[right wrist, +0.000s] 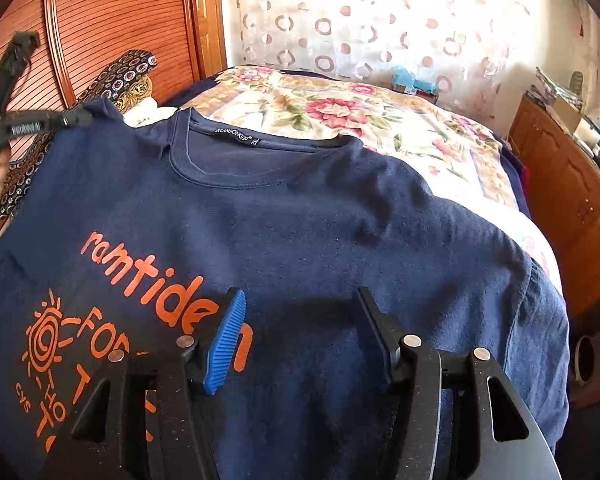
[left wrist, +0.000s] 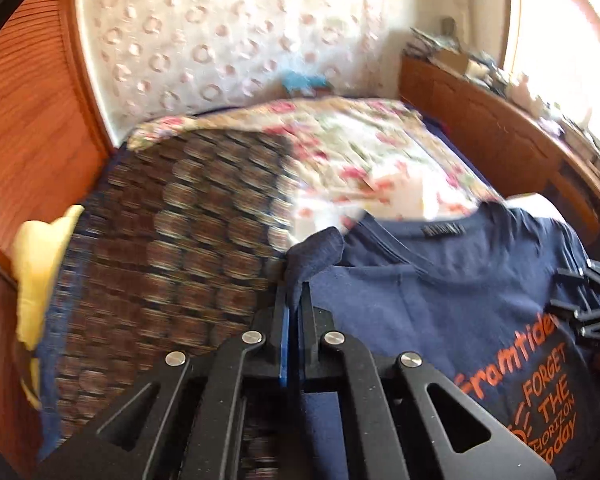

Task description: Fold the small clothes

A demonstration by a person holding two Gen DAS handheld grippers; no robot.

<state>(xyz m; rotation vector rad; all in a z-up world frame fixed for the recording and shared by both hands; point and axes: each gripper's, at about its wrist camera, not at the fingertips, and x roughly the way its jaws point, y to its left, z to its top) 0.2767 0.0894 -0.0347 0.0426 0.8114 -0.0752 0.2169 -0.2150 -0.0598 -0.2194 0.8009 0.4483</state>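
**Shoulder pinched left, right claw waiting over the chest**

Fabric of a navy T-shirt (right wrist: pixel 300 216) lies face up across the near end of a bed, its collar toward the far side and its orange print running off to the near left. The floral bedspread (right wrist: pixel 340 108) shows beyond the collar, and a patterned dark cover (left wrist: pixel 172 232) lies to the left of the shirt.

The left gripper (left wrist: pixel 294 300) is clenched on a bunch of the shirt's left shoulder or sleeve, the cloth rising in a small peak from between its closed fingers. From the right wrist view the same gripper comes in from the far left, roughly level, and the held corner is lifted off the bed while the rest of the garment lies flat.

The right gripper (right wrist: pixel 304 332) is released, its fingers spread wide, one blue pad (right wrist: pixel 226 344) plainly in view. It hovers just above the chest, pointing toward the collar, and holds nothing.

The shirt's long axis runs near to far, collar to hem, in line with the right gripper's fingers. The right shoulder and sleeve lie to the right of that claw and a little farther away, draped toward the bed's right edge. The right hand is clearly the nearer one for that side, so a matching grasp there probably calls for a shift right and forward before closing. Until then the shirt is held on one side only, and a pull from the left could drag it askew.
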